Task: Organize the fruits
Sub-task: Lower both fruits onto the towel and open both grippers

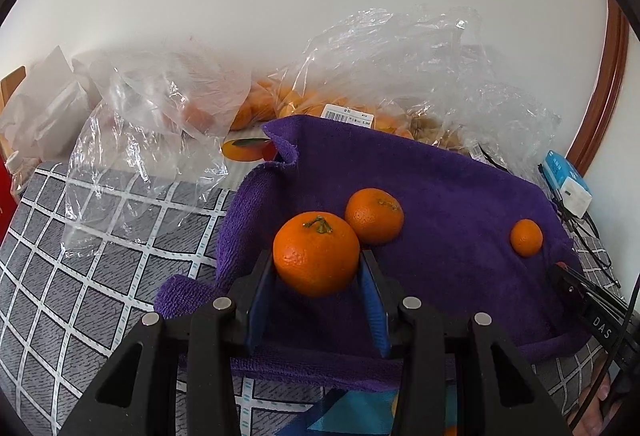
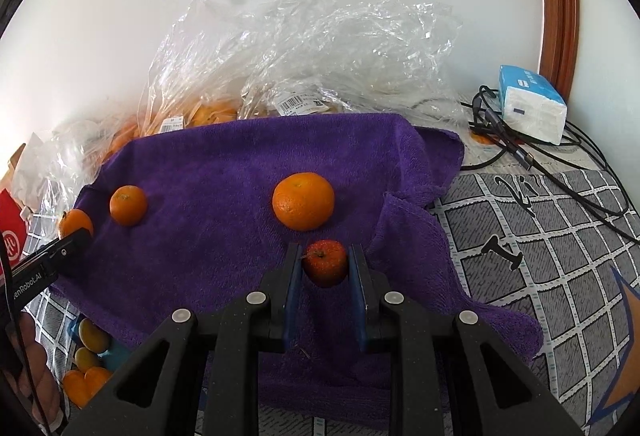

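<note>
We have both grippers loaded over the purple towel [image 1: 460, 188], which keeps round fruit from rolling on the bench. Our left gripper [image 1: 318, 264] has its jaws clamped on a stemmed orange [image 1: 316, 254]; our right gripper [image 2: 324, 264] grips a small red fruit [image 2: 325, 262]. Two oranges lie loose on the towel, the left pair [image 1: 374, 216] near each other, the third [image 2: 303, 206] apart.

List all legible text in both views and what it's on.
"DAS": right tool, side of its body, cut off.
"enRobot.AI": left tool, side of its body, start cut off.
Barcode labels on the plastic bags: print too small to read.
Tissue pack: print blurred.
Red box: one white character, unreadable.
</note>
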A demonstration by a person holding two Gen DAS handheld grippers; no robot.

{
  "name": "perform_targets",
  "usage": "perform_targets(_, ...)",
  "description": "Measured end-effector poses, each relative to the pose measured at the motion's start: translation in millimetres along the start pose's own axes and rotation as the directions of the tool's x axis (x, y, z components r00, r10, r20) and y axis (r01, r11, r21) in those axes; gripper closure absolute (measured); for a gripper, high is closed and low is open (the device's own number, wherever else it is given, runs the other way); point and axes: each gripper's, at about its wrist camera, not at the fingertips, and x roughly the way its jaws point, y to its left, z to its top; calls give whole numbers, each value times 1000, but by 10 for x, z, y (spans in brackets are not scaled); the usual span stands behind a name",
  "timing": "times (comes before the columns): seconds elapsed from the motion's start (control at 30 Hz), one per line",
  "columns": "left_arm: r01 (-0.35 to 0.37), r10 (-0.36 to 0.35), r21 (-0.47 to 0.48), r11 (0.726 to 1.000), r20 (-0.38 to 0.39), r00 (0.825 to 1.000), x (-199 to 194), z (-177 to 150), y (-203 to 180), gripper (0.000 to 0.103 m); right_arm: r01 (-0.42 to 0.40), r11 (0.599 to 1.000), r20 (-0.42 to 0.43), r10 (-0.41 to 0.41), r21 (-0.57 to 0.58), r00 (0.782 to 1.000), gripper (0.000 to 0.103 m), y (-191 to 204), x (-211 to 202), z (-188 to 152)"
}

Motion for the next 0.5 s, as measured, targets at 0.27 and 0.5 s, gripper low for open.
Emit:
perform_targets(0.27,-6,6,7,1000,-2,1000,-6,-1,-6,63,4,1000,-4,-4,-2,1000,76,3,7,4)
perform_targets(0.5,37,-37,-18,999,19,999,-63,15,44,56,-23,1000,20,23,-17,1000,55,24,-49,-2)
